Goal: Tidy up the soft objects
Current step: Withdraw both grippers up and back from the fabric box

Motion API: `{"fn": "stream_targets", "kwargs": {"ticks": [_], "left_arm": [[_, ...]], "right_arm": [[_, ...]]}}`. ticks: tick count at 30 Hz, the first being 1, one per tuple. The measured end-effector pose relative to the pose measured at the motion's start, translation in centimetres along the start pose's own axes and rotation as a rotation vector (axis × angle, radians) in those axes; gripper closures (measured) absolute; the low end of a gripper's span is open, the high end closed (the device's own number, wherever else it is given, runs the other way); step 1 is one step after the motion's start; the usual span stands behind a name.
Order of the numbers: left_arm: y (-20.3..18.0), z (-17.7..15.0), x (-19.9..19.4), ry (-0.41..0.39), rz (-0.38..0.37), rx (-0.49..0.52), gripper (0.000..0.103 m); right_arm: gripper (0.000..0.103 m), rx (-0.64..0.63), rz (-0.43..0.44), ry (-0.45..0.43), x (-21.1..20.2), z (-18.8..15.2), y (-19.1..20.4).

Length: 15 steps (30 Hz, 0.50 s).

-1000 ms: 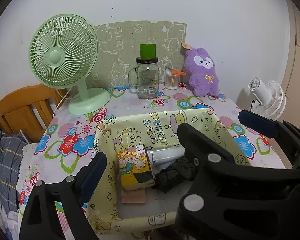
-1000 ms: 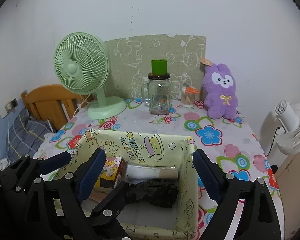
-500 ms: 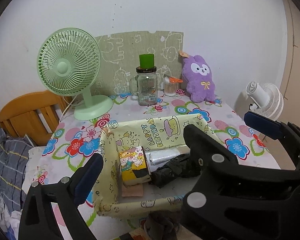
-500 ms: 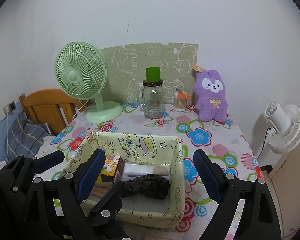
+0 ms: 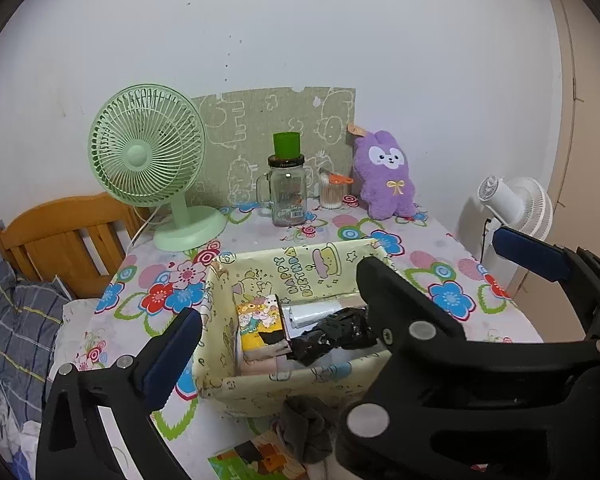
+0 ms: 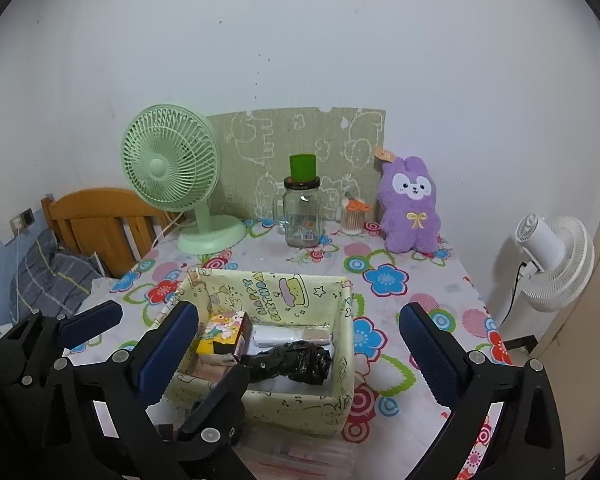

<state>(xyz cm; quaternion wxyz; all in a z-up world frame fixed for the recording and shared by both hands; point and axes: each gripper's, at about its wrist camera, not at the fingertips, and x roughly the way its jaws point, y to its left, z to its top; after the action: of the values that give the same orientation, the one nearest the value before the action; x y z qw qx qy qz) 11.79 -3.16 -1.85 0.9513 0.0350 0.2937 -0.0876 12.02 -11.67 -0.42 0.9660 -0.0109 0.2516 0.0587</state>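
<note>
At the back of my flowered table [image 6: 420, 280] stand a green desk fan [image 6: 172, 176], a glass jar mug [image 6: 302, 216] with a green cup on its lid, a swab pot [image 6: 353, 218] and a purple plush rabbit [image 6: 410, 208]. The right gripper's black arm crosses my left view. The yellow fabric box [image 6: 300, 402] holds a cartoon tissue pack [image 6: 224, 334], a silvery packet [image 5: 324, 312] and a crumpled black bag [image 6: 296, 362] — all lying loose. My left gripper [image 5: 352, 296] and right gripper [image 6: 300, 344] are opening wide, pinching nothing — a grey cloth [image 5: 306, 428] lies just before the box

Plain white wall [image 6: 300, 40] behind a floral-clothed table [image 6: 420, 280], wooden headboard [image 6: 96, 224] left, white floor fan [image 6: 552, 264] right.
</note>
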Motion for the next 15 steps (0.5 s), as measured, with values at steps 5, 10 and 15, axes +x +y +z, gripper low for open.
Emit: {"fn": "stream_targets", "kwargs": {"ticks": [5, 10, 15], "left_arm": [[-0.3, -0.3, -1.1, -0.011, -0.009, -0.009, 0.000], [-0.7, -0.7, -2.1, -0.020, -0.006, -0.015, 0.000], [-1.0, -1.3, -3.1, -0.043, 0.011, -0.009, 0.000]], "right_arm": [[0.000, -0.007, -0.004, -0.025, -1.5, -0.1, 0.1], [0.000, -0.004, -0.013, -0.043, -2.6, -0.4, 0.1], [0.000, -0.016, -0.019, -0.050, -3.6, -0.9, 0.3]]}}
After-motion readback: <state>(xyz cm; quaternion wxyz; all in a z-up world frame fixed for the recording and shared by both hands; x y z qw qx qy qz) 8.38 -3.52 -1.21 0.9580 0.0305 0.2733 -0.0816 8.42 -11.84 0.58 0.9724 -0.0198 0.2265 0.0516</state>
